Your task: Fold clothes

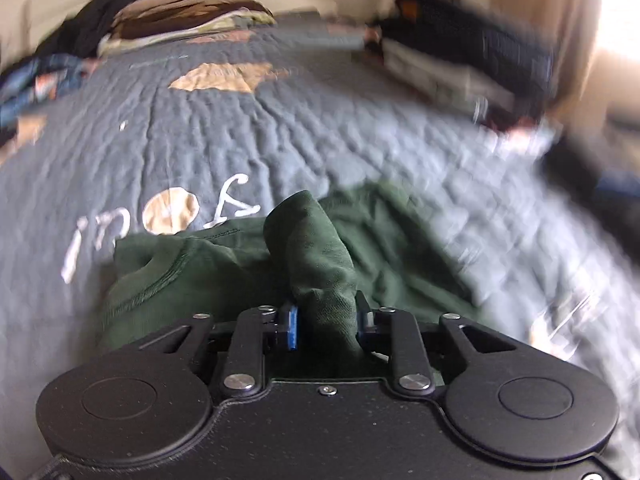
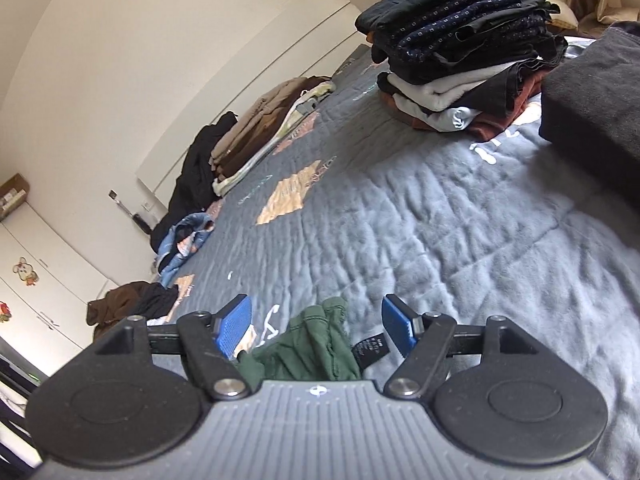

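A dark green garment [image 1: 208,280] lies crumpled on the grey quilted bedspread [image 1: 280,132]. My left gripper [image 1: 326,326] is shut on a bunched fold of it, which sticks up between the blue pads [image 1: 293,328]. In the right wrist view another part of the green garment [image 2: 312,348], with a black label [image 2: 370,350] showing, lies between and below the spread fingers of my right gripper [image 2: 318,326]. That gripper is open and holds nothing; its blue pads [image 2: 234,328] stand wide apart.
A tall stack of folded clothes [image 2: 464,40] stands at the far right of the bed, beside a dark grey folded pile [image 2: 596,116]. Brown and beige folded clothes [image 2: 260,128], black garments and a blue patterned piece [image 2: 184,240] lie along the wall side.
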A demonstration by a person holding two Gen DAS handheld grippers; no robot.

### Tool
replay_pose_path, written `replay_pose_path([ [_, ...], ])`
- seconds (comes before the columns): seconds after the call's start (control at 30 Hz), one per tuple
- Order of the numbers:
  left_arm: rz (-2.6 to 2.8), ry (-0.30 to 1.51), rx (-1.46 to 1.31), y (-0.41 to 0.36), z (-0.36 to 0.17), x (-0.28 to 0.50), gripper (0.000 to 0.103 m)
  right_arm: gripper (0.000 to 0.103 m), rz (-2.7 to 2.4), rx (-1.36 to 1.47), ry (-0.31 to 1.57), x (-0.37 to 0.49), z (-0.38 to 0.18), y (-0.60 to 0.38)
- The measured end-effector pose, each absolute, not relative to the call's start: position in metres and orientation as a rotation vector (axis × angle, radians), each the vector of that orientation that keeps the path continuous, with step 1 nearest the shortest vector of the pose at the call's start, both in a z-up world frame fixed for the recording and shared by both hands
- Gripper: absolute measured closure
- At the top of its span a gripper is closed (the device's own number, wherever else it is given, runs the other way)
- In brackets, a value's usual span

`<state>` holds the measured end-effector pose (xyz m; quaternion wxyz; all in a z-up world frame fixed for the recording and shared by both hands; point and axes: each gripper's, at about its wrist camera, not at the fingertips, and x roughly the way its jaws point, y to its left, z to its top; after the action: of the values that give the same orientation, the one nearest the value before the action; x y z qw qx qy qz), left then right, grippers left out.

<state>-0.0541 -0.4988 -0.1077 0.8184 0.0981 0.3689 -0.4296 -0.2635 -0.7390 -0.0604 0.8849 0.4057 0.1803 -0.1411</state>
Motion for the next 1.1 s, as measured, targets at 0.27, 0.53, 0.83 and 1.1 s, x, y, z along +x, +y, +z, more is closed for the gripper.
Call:
replay_pose_path([
  [0.27, -1.048, 0.763, -0.177, -0.453, -0.085, -0.045, 0.081, 0.031, -0.168, 0.795, 0.45, -0.248, -0.059, -0.72],
  [0.53, -1.072, 0.745, -0.093, -0.507, -0.081, -0.055, 0.08, 0.031, -0.171, 0.772, 0.51, -0.242, -0.063, -0.716],
  [0.83, -1.033, 0.744, 0.214, -0.525, -0.09, -0.07, 0.028, 0.031, -0.076, 0.711, 0.695, -0.242, -0.087, -0.713],
  [1.1, -0.994, 0.63, 0.202, -0.45, -0.054, -0.026, 0.022, 0.031, 0.141, 0.68, 0.821, -0.234, -0.107, -0.673],
])
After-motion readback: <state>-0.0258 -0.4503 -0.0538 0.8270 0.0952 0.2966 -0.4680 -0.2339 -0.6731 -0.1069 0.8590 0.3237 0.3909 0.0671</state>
